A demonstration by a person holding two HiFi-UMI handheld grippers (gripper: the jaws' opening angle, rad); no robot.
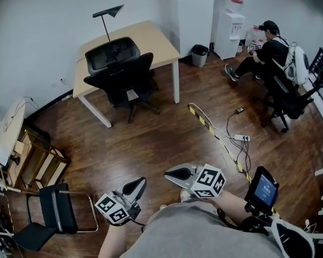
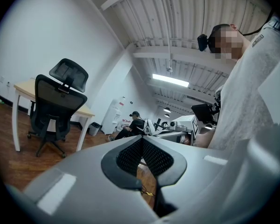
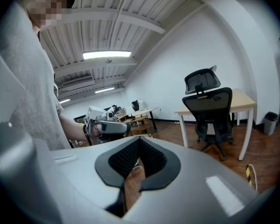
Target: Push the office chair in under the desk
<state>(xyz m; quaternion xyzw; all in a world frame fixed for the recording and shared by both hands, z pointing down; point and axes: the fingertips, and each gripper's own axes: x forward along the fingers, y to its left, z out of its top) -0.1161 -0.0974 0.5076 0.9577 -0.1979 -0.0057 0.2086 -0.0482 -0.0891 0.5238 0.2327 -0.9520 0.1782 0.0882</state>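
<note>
Dark wood planks, glossy and reddish, make up the floor (image 1: 151, 138) between the person and the office chair (image 1: 121, 71). The office chair is black, with a mesh back and a curved mesh headrest. It stands well away across the room at the near edge of the pale wooden tabletop (image 1: 159, 42). Its headrest overlaps the tabletop's edge and its star base rests on the floor in front.

A thin black lamp (image 1: 109, 14) with an angular head stands at the tabletop's far side. The stretch of floor straight ahead is bare planks. To the right a yellow-and-black striped strip (image 1: 207, 125) runs across the floor, with loose cables and a white power strip (image 1: 241, 137) beside it. At lower left stand a black folding chair (image 1: 51, 211) with a chrome frame and a low wooden shelf (image 1: 40, 163).

By the far wall are a small black bin (image 1: 199, 54) and a white water dispenser (image 1: 230, 26), with a seated person (image 1: 264, 52) close by.

The left tool (image 1: 140, 183) and the right tool (image 1: 169, 172) are held low, close to the person's body. Each has its grey jaws with ribbed black pads closed together on nothing.
</note>
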